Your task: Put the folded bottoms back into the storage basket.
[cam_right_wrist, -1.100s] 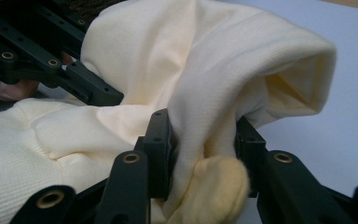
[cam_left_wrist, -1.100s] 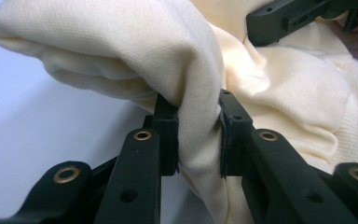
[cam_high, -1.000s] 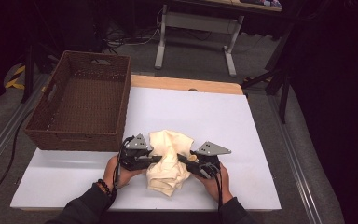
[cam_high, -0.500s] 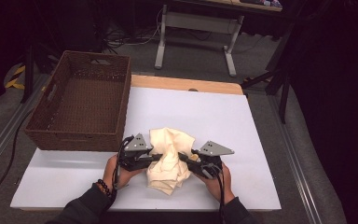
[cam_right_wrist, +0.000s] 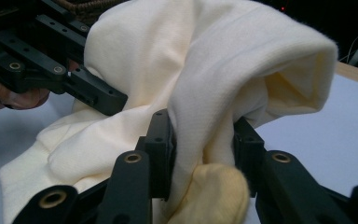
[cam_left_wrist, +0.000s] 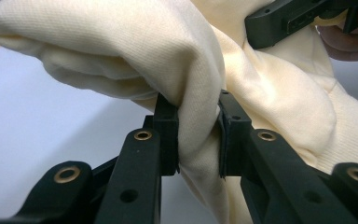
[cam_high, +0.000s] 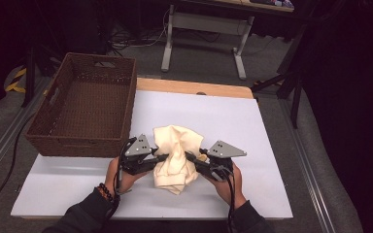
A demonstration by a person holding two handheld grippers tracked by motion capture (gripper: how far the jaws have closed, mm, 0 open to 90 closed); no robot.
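Since the earlier frames we have raised both grippers, and the cream knitted cloth bundle (cam_high: pixel 176 156) now hangs bunched between them with its lower folds apparently still on the white table (cam_high: pixel 252 126), just right of the brown woven wicker basket (cam_high: pixel 85 109); we judge a lift toward that basket has begun. On the basket side, our left gripper (cam_high: pixel 161 158) points inward nearly level, its jaws narrowed onto a thick fold of cloth, and farther from the basket our right gripper (cam_high: pixel 190 156) mirrors it, clamped on another fold.
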